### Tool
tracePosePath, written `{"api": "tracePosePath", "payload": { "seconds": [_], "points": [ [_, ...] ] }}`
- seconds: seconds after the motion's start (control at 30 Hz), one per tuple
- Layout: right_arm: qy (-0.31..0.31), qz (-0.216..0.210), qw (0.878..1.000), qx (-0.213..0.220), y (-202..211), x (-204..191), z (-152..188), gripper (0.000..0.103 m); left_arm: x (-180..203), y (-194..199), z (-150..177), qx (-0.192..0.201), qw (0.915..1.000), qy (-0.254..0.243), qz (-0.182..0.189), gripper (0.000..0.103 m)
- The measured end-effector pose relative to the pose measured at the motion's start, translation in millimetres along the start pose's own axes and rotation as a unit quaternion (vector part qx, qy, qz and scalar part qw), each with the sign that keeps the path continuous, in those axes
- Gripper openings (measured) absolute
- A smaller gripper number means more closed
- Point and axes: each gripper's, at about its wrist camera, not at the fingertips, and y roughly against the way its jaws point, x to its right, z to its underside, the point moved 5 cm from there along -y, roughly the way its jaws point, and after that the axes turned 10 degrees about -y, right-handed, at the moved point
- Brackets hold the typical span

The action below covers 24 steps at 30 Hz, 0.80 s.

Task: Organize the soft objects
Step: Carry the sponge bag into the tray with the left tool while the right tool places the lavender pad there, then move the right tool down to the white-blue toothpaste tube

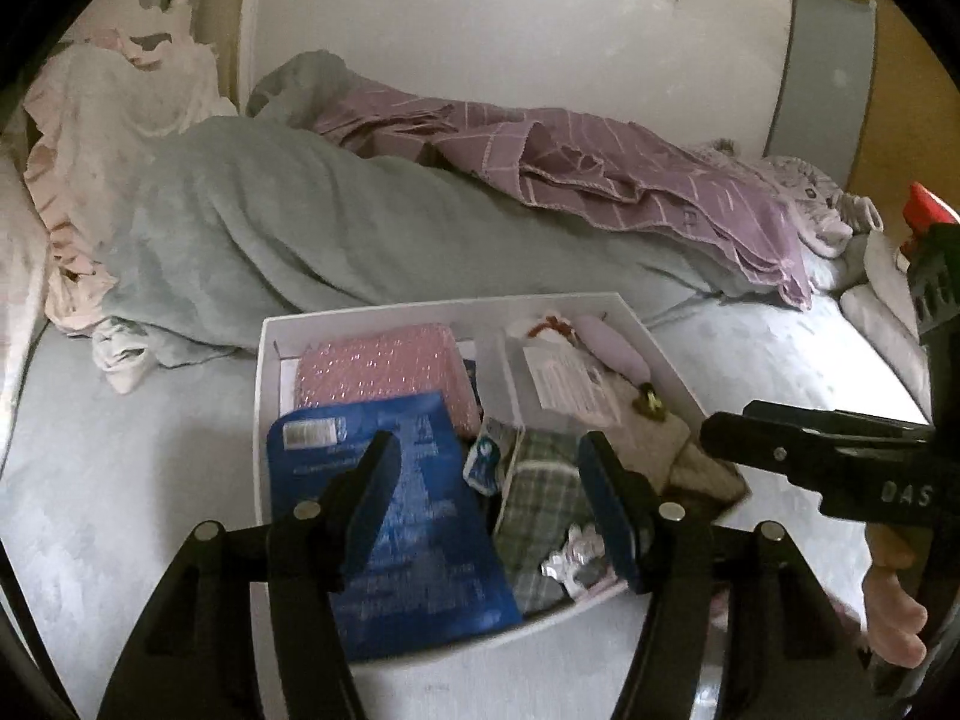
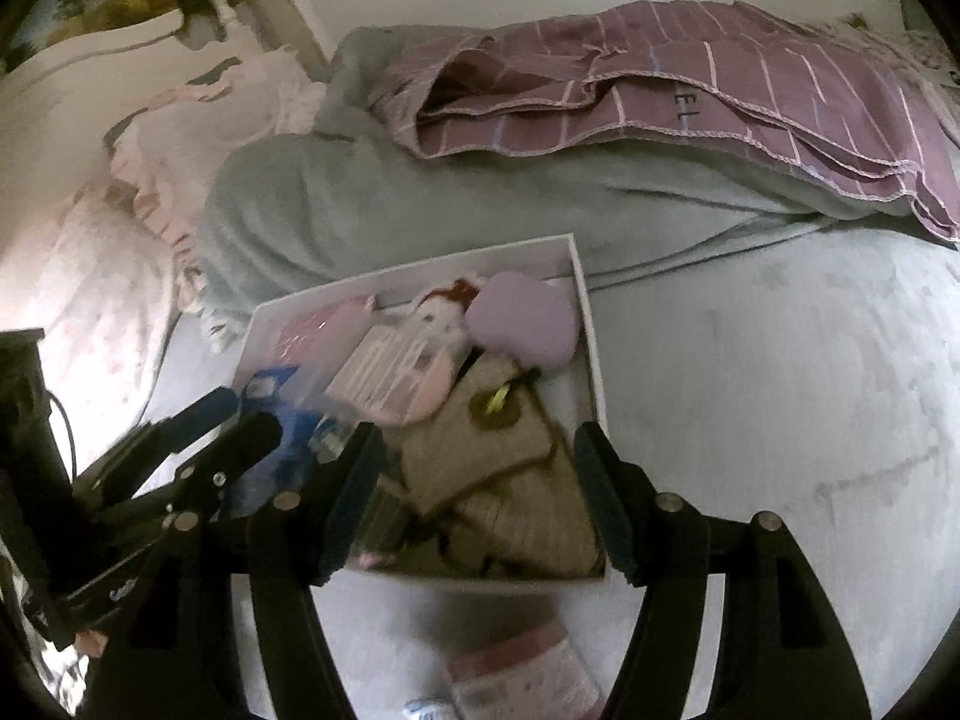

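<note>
While both claws hover: white box [image 1: 654, 336] lies on the bed [image 2: 780, 390], full of soft things.
Left claw [image 1: 489, 504]: spread, holding nothing, over the blue pack [image 1: 414, 540].
Right claw [image 2: 477, 498]: spread, holding nothing, above the beige knit [image 2: 510, 480].
Advice: pinch one item at its middle, lift slowly.

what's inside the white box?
White box holds a blue packet, pink sparkly pouch, plaid cloth, beige knit and lilac pad. The bottom is covered.
</note>
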Motion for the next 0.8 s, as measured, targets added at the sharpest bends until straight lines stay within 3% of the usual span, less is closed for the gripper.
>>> {"api": "tracePosePath", "payload": {
  "seconds": [0.3,0.5,0.8],
  "points": [
    [0.035,-0.006,0.999,-0.004,18.0,-6.0,47.0,0.067,5.0,20.1,20.0,0.005,0.9996,0.002,-0.028,0.062],
    [0.046,-0.016,0.999,0.007,35.7,-5.4,59.9,0.067,9.9,30.6,27.8,0.002,0.9988,-0.005,-0.049,0.062],
    [0.071,-0.058,0.996,-0.013,47.6,-14.1,84.1,0.067,29.9,31.5,46.1,-0.008,0.9996,-0.015,-0.022,0.062]
  ]
}}
